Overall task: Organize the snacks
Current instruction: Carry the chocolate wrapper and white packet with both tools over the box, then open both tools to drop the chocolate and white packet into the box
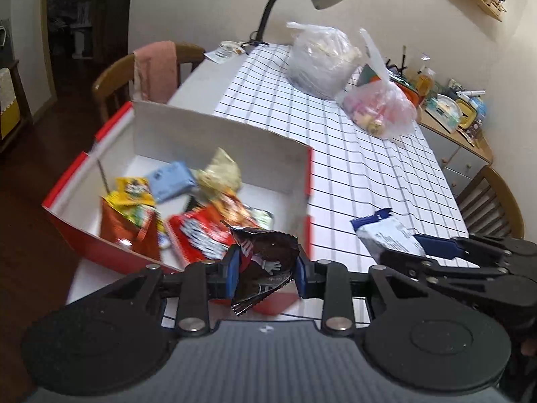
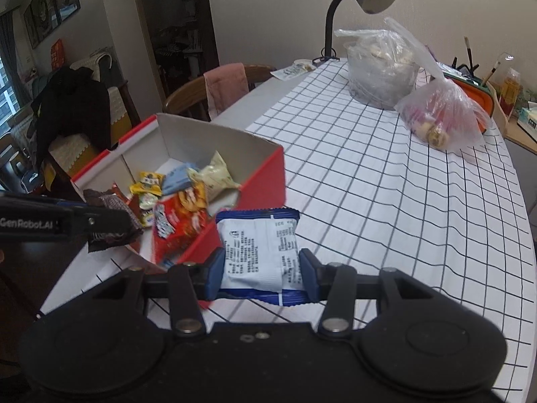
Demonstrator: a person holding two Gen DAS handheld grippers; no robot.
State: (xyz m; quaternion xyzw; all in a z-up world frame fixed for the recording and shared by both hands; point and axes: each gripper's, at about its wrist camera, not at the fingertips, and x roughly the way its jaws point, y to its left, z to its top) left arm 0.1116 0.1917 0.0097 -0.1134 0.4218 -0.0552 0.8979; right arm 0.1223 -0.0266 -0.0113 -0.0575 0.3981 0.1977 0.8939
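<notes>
- Two packets are in my grip, both above the table's near edge beside the red box (image 1: 84, 245).
- My left gripper (image 1: 266, 270) is clamped on a dark brown wrapper (image 1: 268, 255); its lower end is crumpled and its print is unreadable.
- My right gripper (image 2: 261, 273) pinches a white-and-blue packet (image 2: 258, 252); its lower edge is hidden behind the fingers.
- The snacks in the box are blurred, overlapping one another.
</notes>
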